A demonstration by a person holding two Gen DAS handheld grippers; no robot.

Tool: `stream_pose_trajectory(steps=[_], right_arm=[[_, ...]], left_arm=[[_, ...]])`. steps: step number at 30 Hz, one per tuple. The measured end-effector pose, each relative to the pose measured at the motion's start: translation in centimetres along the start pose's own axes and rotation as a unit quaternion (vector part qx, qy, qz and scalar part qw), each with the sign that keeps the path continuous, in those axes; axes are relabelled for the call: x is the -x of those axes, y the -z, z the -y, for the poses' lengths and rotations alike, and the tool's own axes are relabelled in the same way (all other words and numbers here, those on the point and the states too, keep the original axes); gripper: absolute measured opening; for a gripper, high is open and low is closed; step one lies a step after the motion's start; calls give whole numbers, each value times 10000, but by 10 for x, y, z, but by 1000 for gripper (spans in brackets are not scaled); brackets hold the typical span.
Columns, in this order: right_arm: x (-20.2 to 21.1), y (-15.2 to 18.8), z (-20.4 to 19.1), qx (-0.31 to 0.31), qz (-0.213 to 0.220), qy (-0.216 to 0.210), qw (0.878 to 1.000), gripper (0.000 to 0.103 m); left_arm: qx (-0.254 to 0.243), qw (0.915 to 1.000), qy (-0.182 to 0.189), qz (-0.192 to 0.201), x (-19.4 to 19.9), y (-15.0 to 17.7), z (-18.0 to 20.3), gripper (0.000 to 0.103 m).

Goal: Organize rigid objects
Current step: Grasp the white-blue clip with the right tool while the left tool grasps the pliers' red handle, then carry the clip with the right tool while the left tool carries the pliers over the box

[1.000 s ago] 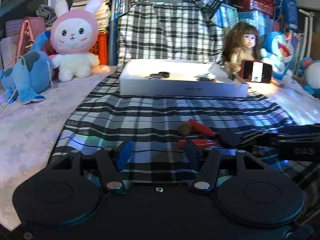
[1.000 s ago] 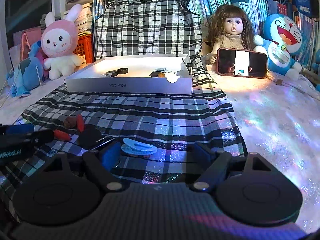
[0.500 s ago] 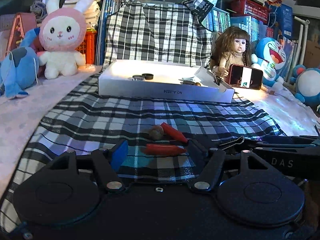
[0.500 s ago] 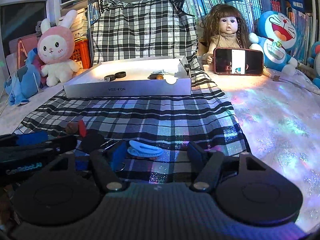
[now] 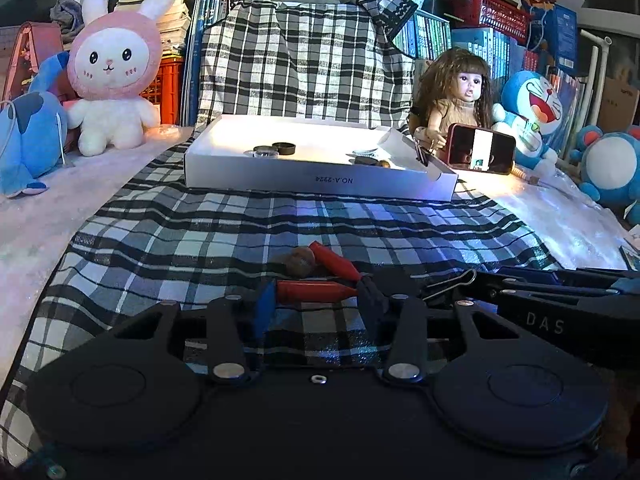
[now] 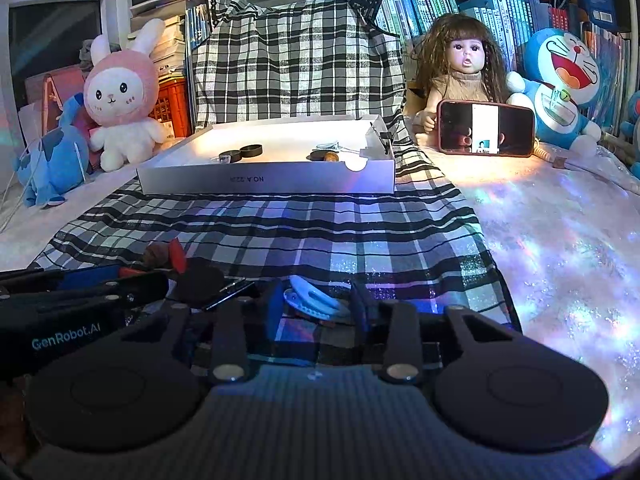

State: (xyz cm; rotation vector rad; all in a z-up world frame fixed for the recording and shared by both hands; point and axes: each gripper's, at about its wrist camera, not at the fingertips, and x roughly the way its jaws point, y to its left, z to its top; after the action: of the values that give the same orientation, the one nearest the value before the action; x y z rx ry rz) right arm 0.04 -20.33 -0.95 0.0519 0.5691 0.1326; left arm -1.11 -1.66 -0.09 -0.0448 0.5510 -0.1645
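- On the near edge of the checked cloth (image 5: 224, 236): left gripper (image 5: 316, 300) low over it, jaws part-open w/ a red clip (image 5: 316, 290) lying across the gap between them; can't tell if the pads actually touch it.
- 2nd red clip (image 5: 334, 260) just behind, beside a brown nut (image 5: 300, 262).
- Right gripper (image 6: 316, 306) also low, jaws part-open, a light-blue clip (image 6: 316, 300) between the pads; contact not clear either.
- Black binder clip (image 5: 436, 282) w/ wire handle lies between the two grippers.
- Writing: white box (image 5: 320, 180) front wall reads "NO.A-2224", printed upside down. Right gripper's side, seen from left cam, shows "DAS". Left gripper's side, seen from right cam, reads "GenRobot.AI".
- Box sits further back on the cloth, lit bright inside; holds dark round caps (image 5: 276, 148) at left and a few small items at right, too small to name. A black clip is on its right wall.
- Surface: checked cloth down the middle, shiny pale sheet (image 6: 560, 240) either side w/ rainbow glints.
- Back of scene: cloth draped up over a stack; pink bunny toy (image 5: 112, 72) and blue plush (image 5: 28, 140) at left; doll (image 5: 456, 92) w/ a phone (image 5: 480, 154) propped on its side in front of her, screen lit; blue cat toy (image 5: 528, 116) at right.
- Room: books, red crates, dark windows behind.
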Motion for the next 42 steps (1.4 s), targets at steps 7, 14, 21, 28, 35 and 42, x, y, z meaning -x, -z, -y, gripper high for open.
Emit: stream_pose_trajectory(steps=[7,14,21,28,35,42], right_arm=[[2,-7,-1,71,108,2,9999,42],[2,-21,-4,197,272,-9,9994,42],[-3,-35,-6,318,398,-39,9987,42],[-17,-51,-3,290,395,-104,9987,42],[-35,-73,0,241,311,-215,9990,42],[-67,-107,3,446,300,-126,9985,42]], left_arm=[[-20,10000,-51,61,4,-11,-1,42],[-25,9999,-129,17,0,-22,-4,42],[-61,9999,-145,-10,-8,-36,-8,42],[-70,9998,-165,13,-20,-54,-16,42],[22,9999,-164,42,-37,-81,-27,42],[164,9998,-90,83,-73,-124,-42,42]])
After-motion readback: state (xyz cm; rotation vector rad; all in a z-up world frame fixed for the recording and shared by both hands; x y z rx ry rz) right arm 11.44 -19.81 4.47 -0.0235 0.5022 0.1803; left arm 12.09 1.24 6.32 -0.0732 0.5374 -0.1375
